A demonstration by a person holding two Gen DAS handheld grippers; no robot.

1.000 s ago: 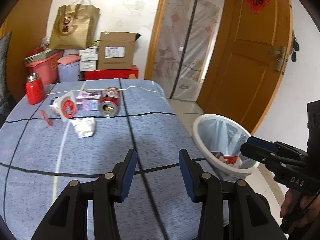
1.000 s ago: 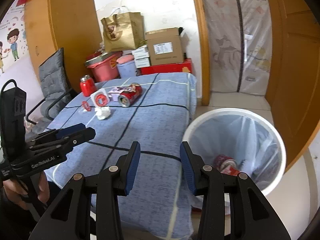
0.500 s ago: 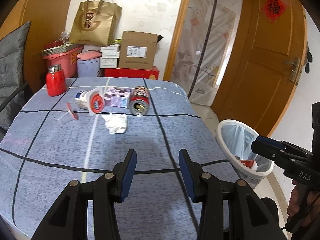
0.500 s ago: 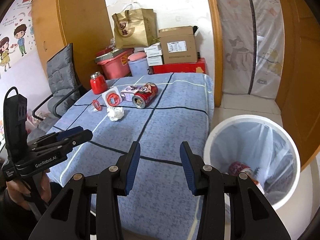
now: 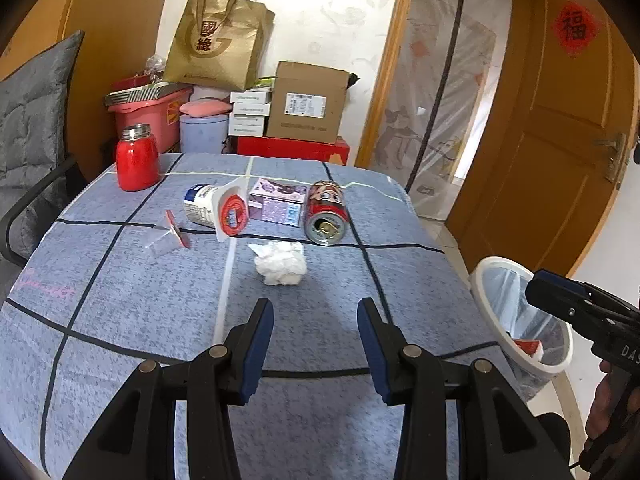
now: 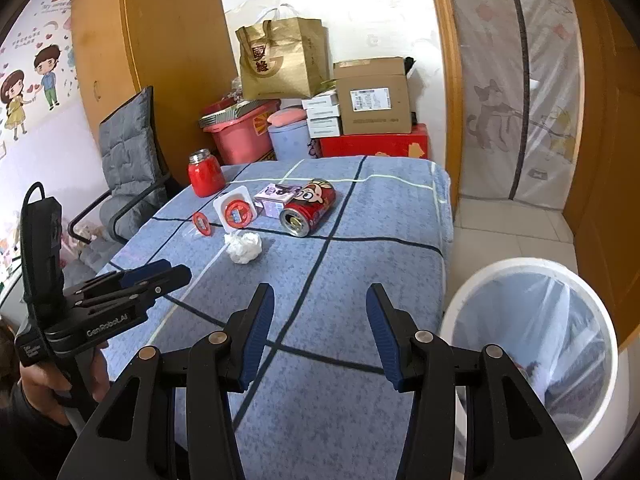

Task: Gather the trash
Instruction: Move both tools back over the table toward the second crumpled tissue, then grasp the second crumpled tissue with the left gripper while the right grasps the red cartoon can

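On the blue checked table [image 5: 120,320] lie a crumpled white tissue [image 5: 282,263] [image 6: 244,247], a red can on its side [image 5: 326,218] [image 6: 308,208], a small purple carton [image 5: 276,204] [image 6: 276,198], a tipped white cup with a red-ringed lid [image 5: 216,210] [image 6: 236,213] and a clear plastic piece with a red disc [image 5: 170,236] [image 6: 202,224]. My left gripper [image 5: 316,344] is open and empty, short of the tissue. My right gripper [image 6: 320,336] is empty, its jaws opening, over the table's near right part. The white lined bin [image 6: 532,352] [image 5: 520,316] stands on the floor at right, with trash inside.
A red flask [image 5: 136,158] stands at the table's far left corner. A grey padded chair [image 6: 128,152] is at the left. Boxes, a pink tub and a gold paper bag [image 5: 218,40] are stacked behind the table. A wooden door [image 5: 560,140] is at right.
Both views have swung left from the bin toward the table's trash, which now sits nearer the centre. The right gripper's jaws have spread wider.
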